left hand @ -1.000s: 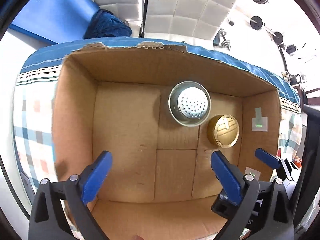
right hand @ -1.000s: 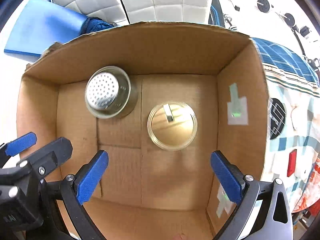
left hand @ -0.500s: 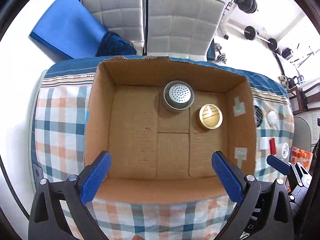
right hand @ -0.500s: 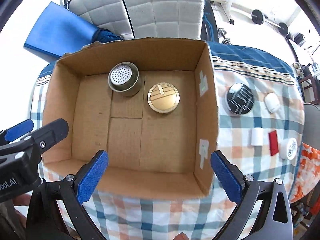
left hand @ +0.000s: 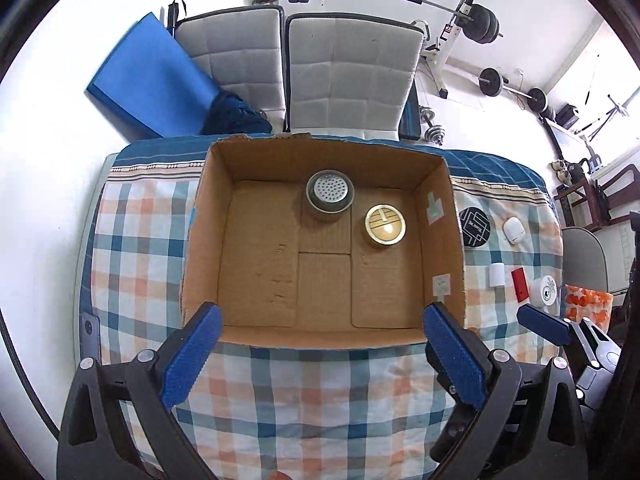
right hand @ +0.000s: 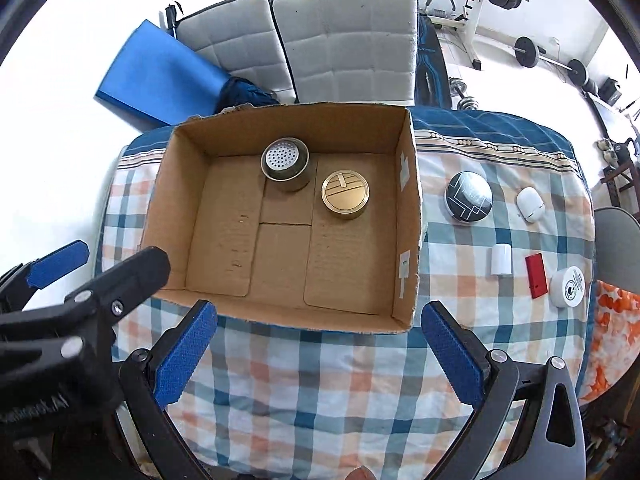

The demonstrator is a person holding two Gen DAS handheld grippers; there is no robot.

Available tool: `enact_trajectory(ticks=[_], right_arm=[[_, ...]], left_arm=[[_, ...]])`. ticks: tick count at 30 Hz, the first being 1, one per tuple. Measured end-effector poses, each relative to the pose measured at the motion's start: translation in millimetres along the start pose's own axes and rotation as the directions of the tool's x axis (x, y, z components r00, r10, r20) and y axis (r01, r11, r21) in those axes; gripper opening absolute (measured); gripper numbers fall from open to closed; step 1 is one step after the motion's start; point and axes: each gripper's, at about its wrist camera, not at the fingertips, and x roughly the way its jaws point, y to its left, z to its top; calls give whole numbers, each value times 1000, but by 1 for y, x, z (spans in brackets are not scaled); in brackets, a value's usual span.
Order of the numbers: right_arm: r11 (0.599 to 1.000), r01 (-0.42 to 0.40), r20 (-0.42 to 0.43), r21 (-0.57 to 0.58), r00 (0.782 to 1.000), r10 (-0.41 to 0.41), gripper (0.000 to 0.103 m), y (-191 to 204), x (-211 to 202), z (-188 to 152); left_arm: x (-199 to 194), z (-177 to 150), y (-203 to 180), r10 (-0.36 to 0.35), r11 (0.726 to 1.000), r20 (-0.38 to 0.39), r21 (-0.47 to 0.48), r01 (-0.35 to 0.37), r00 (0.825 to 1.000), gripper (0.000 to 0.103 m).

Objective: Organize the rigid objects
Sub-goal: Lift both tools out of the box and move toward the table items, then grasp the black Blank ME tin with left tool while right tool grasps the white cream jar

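Observation:
An open cardboard box (left hand: 200, 240) (right hand: 408, 240) stands on the checked tablecloth. Inside, at the back, sit a perforated metal cup (left hand: 330, 196) (right hand: 285, 164) and a round gold tin (left hand: 385, 226) (right hand: 345, 195). To the right of the box lie a black round disc (right hand: 469, 197) (left hand: 474, 227), a white oval piece (right hand: 530, 204), a small white cylinder (right hand: 501, 259), a red flat block (right hand: 536, 275) and a white round container (right hand: 567, 287). My left gripper (left hand: 320, 360) and my right gripper (right hand: 318, 354) are both open and empty, high above the table's near side.
The checked cloth covers the table (right hand: 320, 380). Two grey padded chairs (left hand: 340, 76) stand behind the table, with a blue mat (left hand: 148, 80) and gym weights (left hand: 488, 24) beyond. The left gripper shows at the left of the right wrist view (right hand: 56, 280).
Both grippers have risen and pulled back from inside the box to well above the table. The whole box and the objects to its right have come into view. Both stay open.

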Motion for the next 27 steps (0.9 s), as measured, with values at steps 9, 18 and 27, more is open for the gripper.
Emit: enact_trajectory(ticks=[9, 18, 27], right_arm=[[995, -6, 17, 103, 1000, 4, 103, -98, -20, -3], [948, 141, -25, 285, 990, -140, 103, -264, -15, -4], [880, 215, -124, 424, 976, -179, 103, -390, 35, -14]], left_arm=[[-9, 13, -82, -24, 998, 36, 53, 22, 999, 103], [46, 39, -196, -68, 986, -43, 147, 74, 997, 103], [143, 58, -269, -28, 983, -181, 174, 60, 983, 103]])
